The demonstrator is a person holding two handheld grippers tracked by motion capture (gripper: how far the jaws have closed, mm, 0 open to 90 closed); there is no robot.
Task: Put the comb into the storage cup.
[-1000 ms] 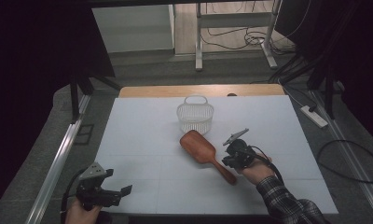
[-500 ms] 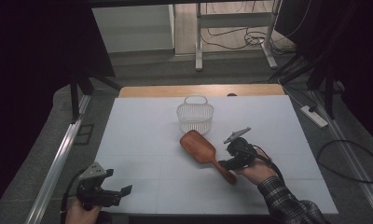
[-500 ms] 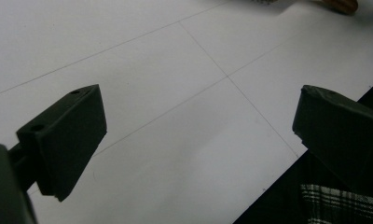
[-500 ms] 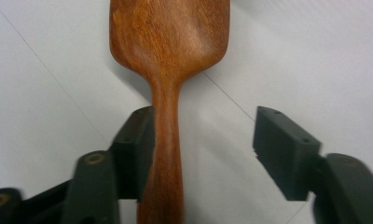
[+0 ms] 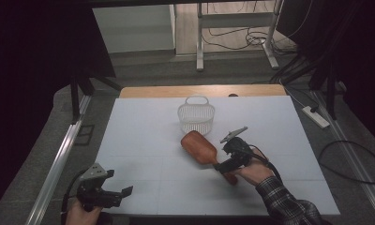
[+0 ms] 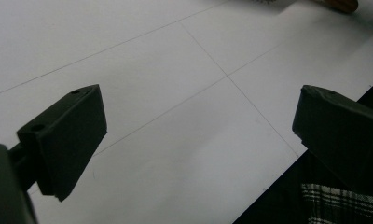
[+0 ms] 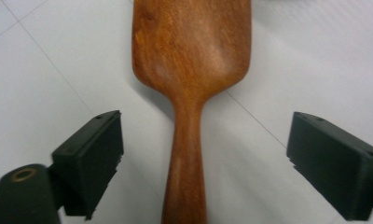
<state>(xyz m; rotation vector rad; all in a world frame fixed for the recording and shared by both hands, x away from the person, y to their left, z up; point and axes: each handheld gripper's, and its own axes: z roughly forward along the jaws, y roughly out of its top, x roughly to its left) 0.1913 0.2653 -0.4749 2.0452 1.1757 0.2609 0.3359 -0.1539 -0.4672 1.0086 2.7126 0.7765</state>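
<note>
A brown wooden paddle brush [image 5: 199,146] lies flat on the white table [image 5: 143,131], head toward the far left and handle toward the person. My right gripper [image 5: 221,165] sits low over the handle. In the right gripper view the handle [image 7: 187,154] runs up between the two pads without touching either. My right gripper [image 7: 203,163] is open, and its jaws have just been opening. Over the table's front left corner my left gripper [image 5: 124,193] is held open, with bare table between its pads [image 6: 68,135].
A white wire basket [image 5: 196,116] with a handle stands upright just beyond the brush's head. The table's front edge runs close under the left gripper [image 6: 198,135]. A plaid sleeve [image 5: 284,201] comes in at the lower right. Cables and a power strip [image 5: 317,117] lie on the floor at right.
The right gripper's jaws have spread apart off the brush handle and the hand has shifted slightly. The brush lies where it was. The left gripper has not moved.
</note>
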